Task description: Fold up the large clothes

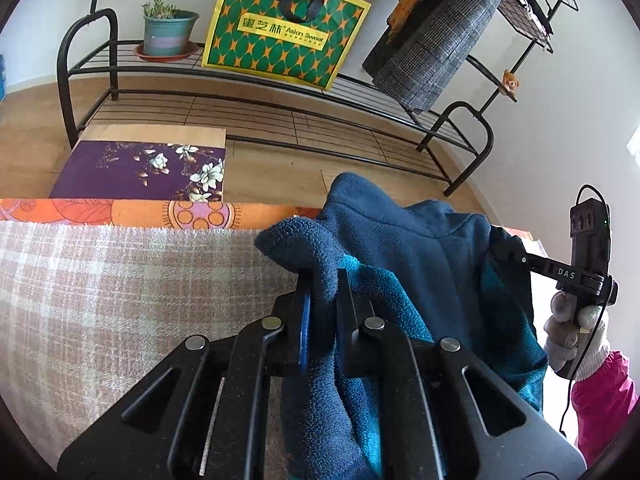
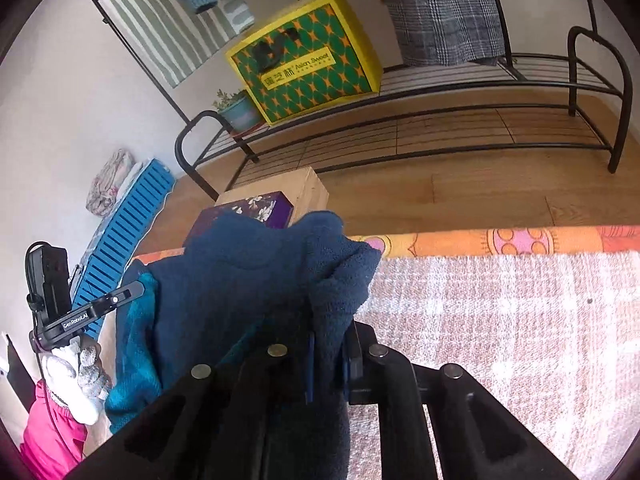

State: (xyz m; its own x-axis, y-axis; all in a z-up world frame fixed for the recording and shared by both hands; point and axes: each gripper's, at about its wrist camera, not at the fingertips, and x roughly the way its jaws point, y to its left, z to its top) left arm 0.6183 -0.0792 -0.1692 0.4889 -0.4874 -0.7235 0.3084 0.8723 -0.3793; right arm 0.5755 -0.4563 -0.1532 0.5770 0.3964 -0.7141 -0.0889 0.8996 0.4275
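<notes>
A dark blue fleece garment (image 1: 420, 240) with a teal lining hangs bunched between my two grippers, above a pink plaid blanket (image 1: 120, 280). My left gripper (image 1: 322, 284) is shut on a thick fold of the fleece at its left end. In the right wrist view my right gripper (image 2: 330, 332) is shut on another fold of the same fleece garment (image 2: 240, 272). The right gripper (image 1: 520, 260) also shows at the far right of the left wrist view, held by a gloved hand (image 1: 568, 324). The left gripper (image 2: 124, 296) and its gloved hand (image 2: 76, 376) show at the left edge of the right wrist view.
Beyond the blanket (image 2: 500, 340) runs an orange patterned sheet edge (image 1: 120, 214), then a purple floral box (image 1: 140, 170) on a wooden floor. A black metal rack (image 1: 280, 112) holds a potted plant (image 1: 168, 30) and a green-yellow bag (image 1: 280, 28). A grey checked coat (image 1: 436, 36) hangs at right.
</notes>
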